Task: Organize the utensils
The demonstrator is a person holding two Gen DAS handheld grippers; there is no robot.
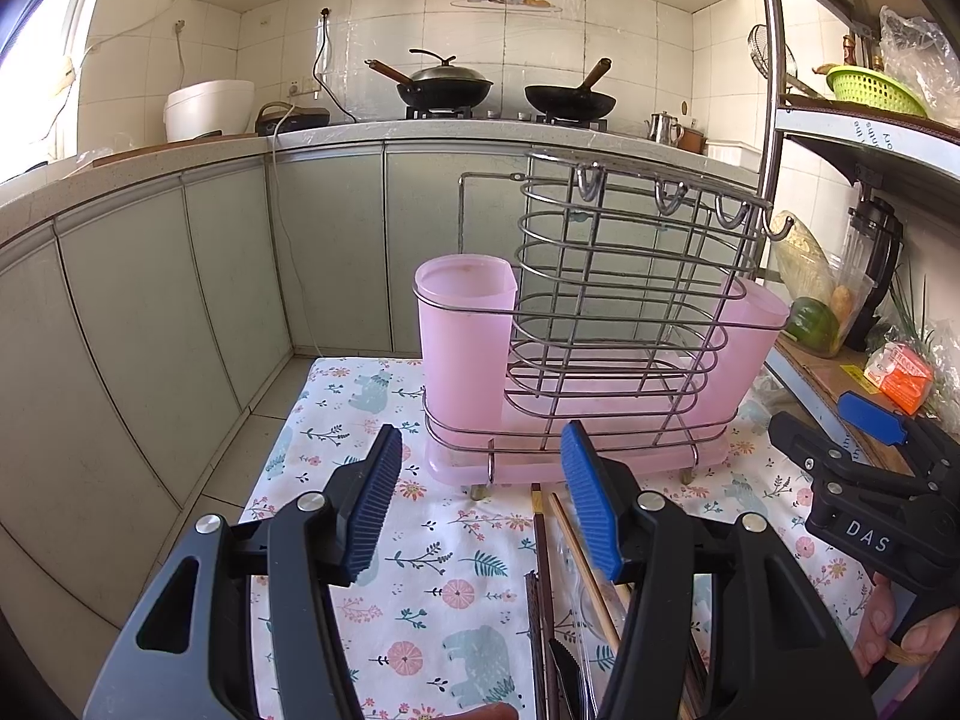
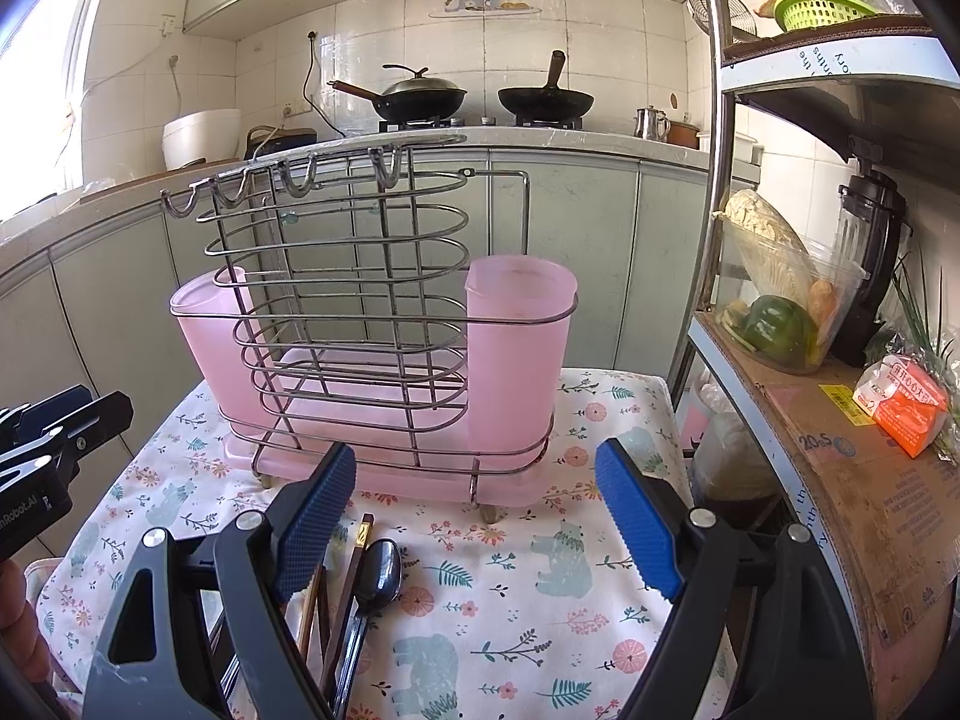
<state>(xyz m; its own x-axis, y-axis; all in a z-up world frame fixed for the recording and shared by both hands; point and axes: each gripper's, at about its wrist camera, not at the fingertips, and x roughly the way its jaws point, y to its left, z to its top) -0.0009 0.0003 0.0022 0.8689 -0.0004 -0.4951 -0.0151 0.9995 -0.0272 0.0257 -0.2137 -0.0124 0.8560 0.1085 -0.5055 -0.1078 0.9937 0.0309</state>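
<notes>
A wire utensil rack [image 1: 624, 300] with a pink cup at each end and a pink drip tray stands on the flowered cloth [image 1: 420, 570]; it also shows in the right wrist view [image 2: 360, 312]. Chopsticks [image 1: 585, 564], dark utensils and a clear plastic piece lie in front of it. In the right wrist view a dark spoon [image 2: 378, 570] and chopsticks [image 2: 354, 564] lie on the cloth [image 2: 510, 600]. My left gripper [image 1: 480, 504] is open and empty above the cloth, left of the utensils. My right gripper [image 2: 474, 516] is open and empty, just right of them.
A metal shelf [image 2: 840, 420] stands at the right with a box of vegetables [image 2: 780, 300], a blender and packets. The kitchen counter [image 1: 360, 138] with two woks and a rice cooker runs behind. The floor drops off left of the cloth.
</notes>
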